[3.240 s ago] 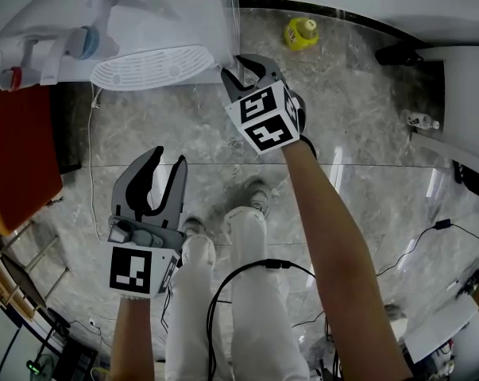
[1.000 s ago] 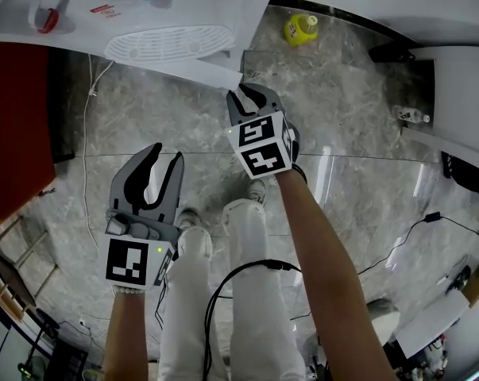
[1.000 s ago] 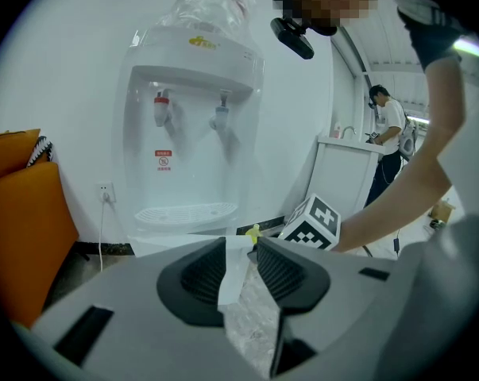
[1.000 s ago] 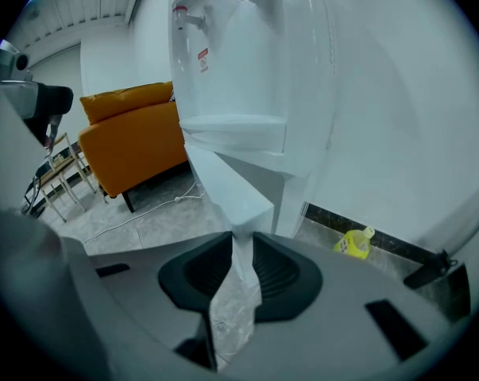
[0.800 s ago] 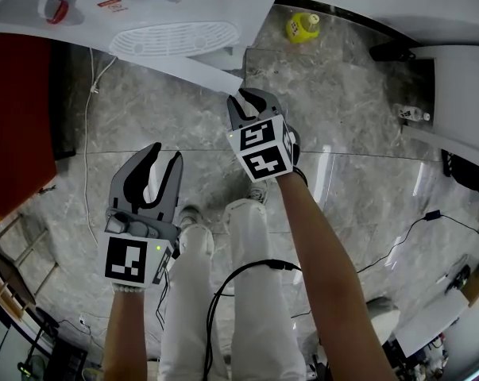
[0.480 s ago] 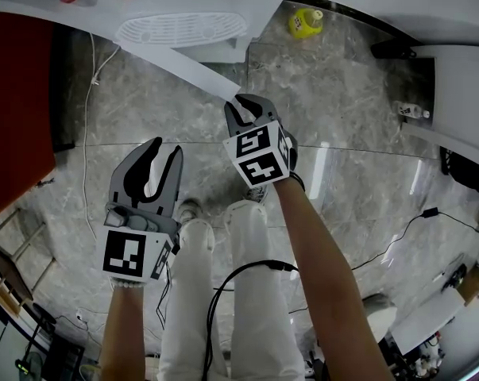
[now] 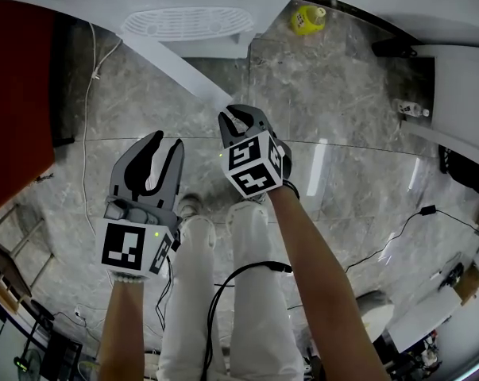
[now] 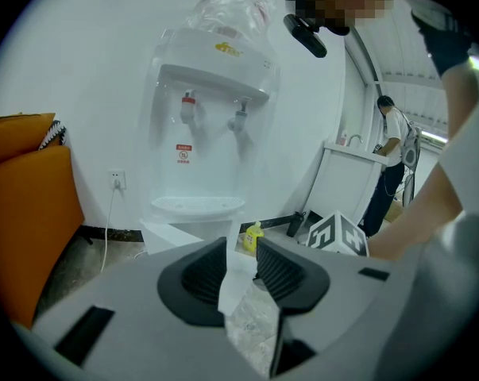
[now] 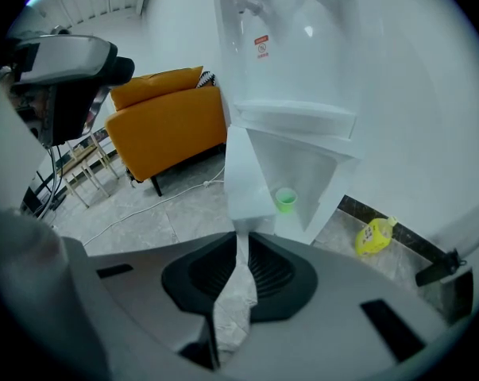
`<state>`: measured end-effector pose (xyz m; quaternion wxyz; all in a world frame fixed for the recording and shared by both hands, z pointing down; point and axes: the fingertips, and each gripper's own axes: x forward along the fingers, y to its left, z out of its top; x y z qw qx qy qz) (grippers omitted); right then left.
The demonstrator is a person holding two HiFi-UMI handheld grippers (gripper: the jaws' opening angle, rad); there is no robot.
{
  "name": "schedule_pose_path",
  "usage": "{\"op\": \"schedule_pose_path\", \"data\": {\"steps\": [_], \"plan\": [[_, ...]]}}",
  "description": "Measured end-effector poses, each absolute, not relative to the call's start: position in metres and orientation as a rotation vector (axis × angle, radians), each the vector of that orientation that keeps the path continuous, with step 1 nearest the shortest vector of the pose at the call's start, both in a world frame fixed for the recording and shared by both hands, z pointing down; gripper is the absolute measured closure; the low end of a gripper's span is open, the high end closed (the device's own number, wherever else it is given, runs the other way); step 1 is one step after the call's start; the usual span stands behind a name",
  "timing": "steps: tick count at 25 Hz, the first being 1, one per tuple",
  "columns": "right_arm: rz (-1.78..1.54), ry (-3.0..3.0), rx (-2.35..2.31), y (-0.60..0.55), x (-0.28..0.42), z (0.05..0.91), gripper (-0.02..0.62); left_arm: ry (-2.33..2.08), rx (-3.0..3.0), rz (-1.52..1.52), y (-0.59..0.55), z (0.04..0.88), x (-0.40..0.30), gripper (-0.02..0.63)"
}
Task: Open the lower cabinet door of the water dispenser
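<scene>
Head view: we list the lower cabinet door (image 7: 183, 74) of the water dispenser (image 7: 187, 22), partly open, with its free edge at the right tongs (image 7: 241, 121). The left tongs (image 7: 158, 145) hang well clear of the door. Left gripper view: tongs released, nothing between. Right gripper view: tongs, which have just been closing, pinch the door's edge. We judge that a steady pull along the hinge arc will open it best.

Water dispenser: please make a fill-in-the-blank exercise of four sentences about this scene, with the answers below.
1. The lower cabinet door of the water dispenser stands ____.
2. The cup inside the cabinet is ____.
3. Between the jaws of the left gripper there is ____.
4. The right gripper, whose jaws have just been closing, clamps the door's ____.
Answers: open; green; nothing; edge.
</scene>
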<state>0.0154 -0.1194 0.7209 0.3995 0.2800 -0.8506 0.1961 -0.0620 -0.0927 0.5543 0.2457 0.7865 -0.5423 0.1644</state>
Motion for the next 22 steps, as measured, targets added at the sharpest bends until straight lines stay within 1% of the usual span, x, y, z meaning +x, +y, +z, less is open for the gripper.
{"op": "schedule_pose_path", "data": {"steps": [3, 5, 14, 22], "plan": [[0.483, -2.155, 0.702, -0.117, 0.014, 0.721, 0.553, -1.483, 2.142, 0.453, -0.091, 0.555, -0.065, 0.479], [0.468, -2.153, 0.696, -0.115, 0.013, 0.721, 0.591, -1.492, 2.135, 0.463, -0.09, 0.555, -0.067, 0.479], [0.508, -2.176, 0.72, -0.108, 0.014, 0.71, 0.591, -1.52, 2.092, 0.484, -0.097, 0.559, -0.067, 0.479], [0.535, -2.221, 0.841, -0.117, 0.048, 0.664, 0.591, -1.531, 2.001, 0.482, -0.112, 0.569, -0.048, 0.46]]}}
